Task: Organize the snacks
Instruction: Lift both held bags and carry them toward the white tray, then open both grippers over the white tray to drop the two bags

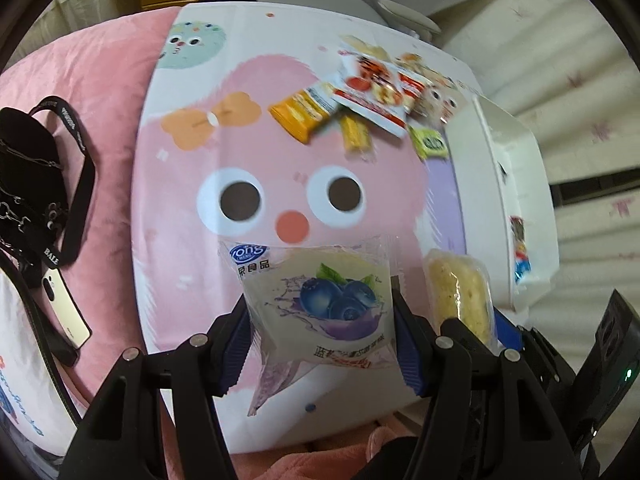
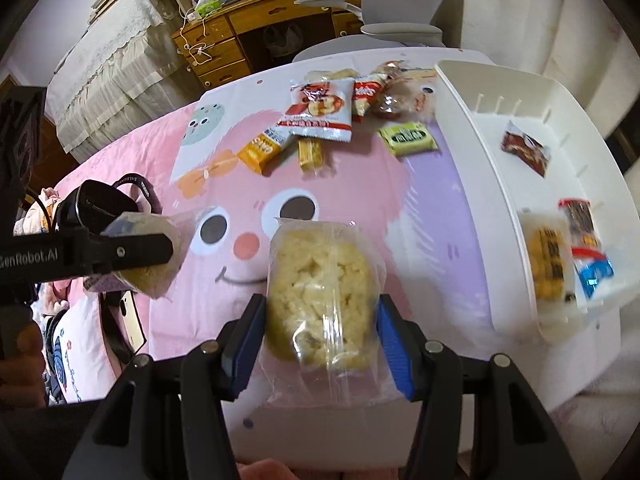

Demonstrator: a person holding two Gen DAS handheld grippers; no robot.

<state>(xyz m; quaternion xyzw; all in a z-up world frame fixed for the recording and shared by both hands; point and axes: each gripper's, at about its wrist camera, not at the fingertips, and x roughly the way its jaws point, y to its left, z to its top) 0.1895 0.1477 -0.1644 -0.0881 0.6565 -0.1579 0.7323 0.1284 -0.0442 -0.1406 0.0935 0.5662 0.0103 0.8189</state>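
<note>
My left gripper [image 1: 320,320] is shut on a blueberry cake packet [image 1: 320,304], held above the cartoon-print mat [image 1: 200,152]. My right gripper [image 2: 318,320] is shut on a clear-wrapped yellow crumbly cake [image 2: 320,292]; the same cake [image 1: 460,292] shows at the right of the left wrist view. A pile of snack packets [image 2: 320,112] lies at the far side of the mat, with orange bars [image 2: 264,148] and a green packet [image 2: 408,140]. The white bin [image 2: 464,128] at the right holds several packets [image 2: 552,264]. In the right wrist view the left gripper [image 2: 132,248] appears at the left with its packet.
A black bag [image 1: 28,184] and a phone [image 1: 66,308] lie on the pink bedding [image 1: 100,80] left of the mat. A wooden desk [image 2: 256,28] and a grey chair [image 2: 400,32] stand beyond the bed. Curtains [image 1: 580,120] hang at the right.
</note>
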